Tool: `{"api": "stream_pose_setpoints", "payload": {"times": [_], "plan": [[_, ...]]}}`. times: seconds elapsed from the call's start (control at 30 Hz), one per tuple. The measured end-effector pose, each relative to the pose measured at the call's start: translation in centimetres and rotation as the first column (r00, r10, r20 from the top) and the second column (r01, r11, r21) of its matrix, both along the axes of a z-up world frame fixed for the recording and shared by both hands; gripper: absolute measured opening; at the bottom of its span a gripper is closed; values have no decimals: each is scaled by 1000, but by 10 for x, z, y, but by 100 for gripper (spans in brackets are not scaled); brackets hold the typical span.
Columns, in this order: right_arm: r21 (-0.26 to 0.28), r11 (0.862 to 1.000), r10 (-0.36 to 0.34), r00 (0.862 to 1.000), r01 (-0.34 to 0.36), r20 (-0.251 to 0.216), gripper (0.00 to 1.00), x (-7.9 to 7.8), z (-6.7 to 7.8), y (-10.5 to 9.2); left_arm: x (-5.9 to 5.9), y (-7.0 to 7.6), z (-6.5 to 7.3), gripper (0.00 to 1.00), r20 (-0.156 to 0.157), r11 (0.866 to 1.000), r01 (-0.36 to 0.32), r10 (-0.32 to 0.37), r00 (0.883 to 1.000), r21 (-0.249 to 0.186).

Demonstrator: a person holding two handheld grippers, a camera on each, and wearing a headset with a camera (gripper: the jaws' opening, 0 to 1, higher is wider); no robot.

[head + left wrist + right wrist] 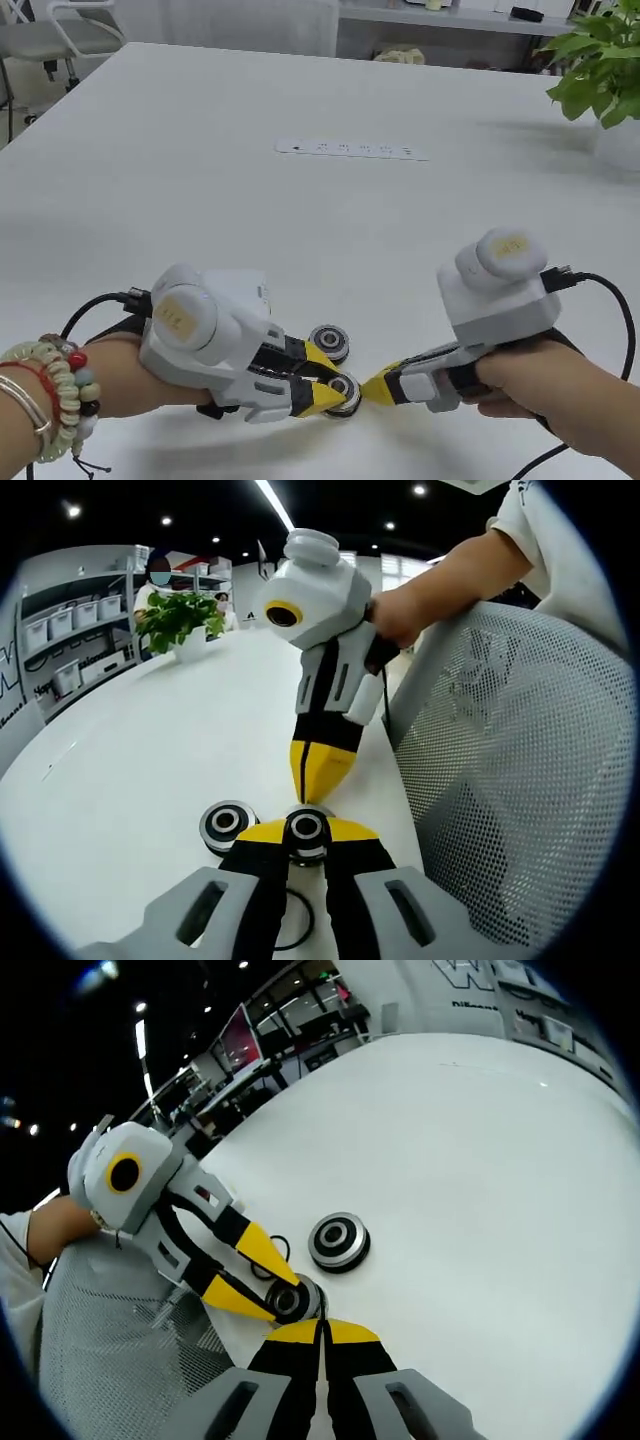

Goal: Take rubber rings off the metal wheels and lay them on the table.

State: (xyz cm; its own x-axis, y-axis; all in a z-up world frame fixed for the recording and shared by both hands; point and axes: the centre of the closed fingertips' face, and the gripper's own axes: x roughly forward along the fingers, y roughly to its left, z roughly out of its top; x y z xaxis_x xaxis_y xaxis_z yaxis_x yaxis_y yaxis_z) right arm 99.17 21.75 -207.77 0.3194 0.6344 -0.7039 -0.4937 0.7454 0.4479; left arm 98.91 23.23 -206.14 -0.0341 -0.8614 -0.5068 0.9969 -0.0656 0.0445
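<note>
Wheels: two metal wheels on the white table [300,210], both at its near edge. First wheel [343,391] is clamped between the yellow-tipped jaws of the left gripper [326,381]. Second wheel [329,342] lies flat just beside it, on the far side, free of both grippers, with a dark band round its rim.

Rings: one loose rubber ring [292,921], a thin black loop flat on the table under the left gripper's jaws, seen in the left gripper view. In the head view that spot is hidden by the gripper's body.

Right gripper [377,388]: jaws pressed together, tips pointed at the held wheel and touching or nearly touching its rim. Whether they pinch any rubber cannot be told.

Right gripper view adds the held wheel's hub face [291,1302] and the left jaws on either side of it.

Left gripper view adds a mesh chair back [500,740] beside the table.

Head view adds one white power strip [345,150] mid-table, one potted plant [598,60] at the far right, and beaded bracelets [58,392] on the left wrist.
</note>
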Motion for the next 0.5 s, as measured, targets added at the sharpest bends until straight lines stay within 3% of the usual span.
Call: {"api": "stream_pose_setpoints", "payload": {"times": [0.1, 0.13, 0.37, 0.5], "plan": [[94, 993, -66, 996, 71, -54, 0, 2, 8, 3, 0, 0, 0, 8, 2, 1000, 2, -2, 1000, 2], [96, 992, -76, 994, 84, -80, 0, 1, 7, 2, 0, 0, 0, 8, 2, 1000, 2, -2, 1000, 2], [101, 990, -85, 992, 94, -89, 0, -1, 8, 5, 1, 1, 0, 8, 1, 1000, 4, -4, 1000, 0], [140, 983, -102, 988, 117, -113, 0, -1, 12, 8, 1, 2, 0, 8, -4, 1000, 2, -2, 1000, -7]]}}
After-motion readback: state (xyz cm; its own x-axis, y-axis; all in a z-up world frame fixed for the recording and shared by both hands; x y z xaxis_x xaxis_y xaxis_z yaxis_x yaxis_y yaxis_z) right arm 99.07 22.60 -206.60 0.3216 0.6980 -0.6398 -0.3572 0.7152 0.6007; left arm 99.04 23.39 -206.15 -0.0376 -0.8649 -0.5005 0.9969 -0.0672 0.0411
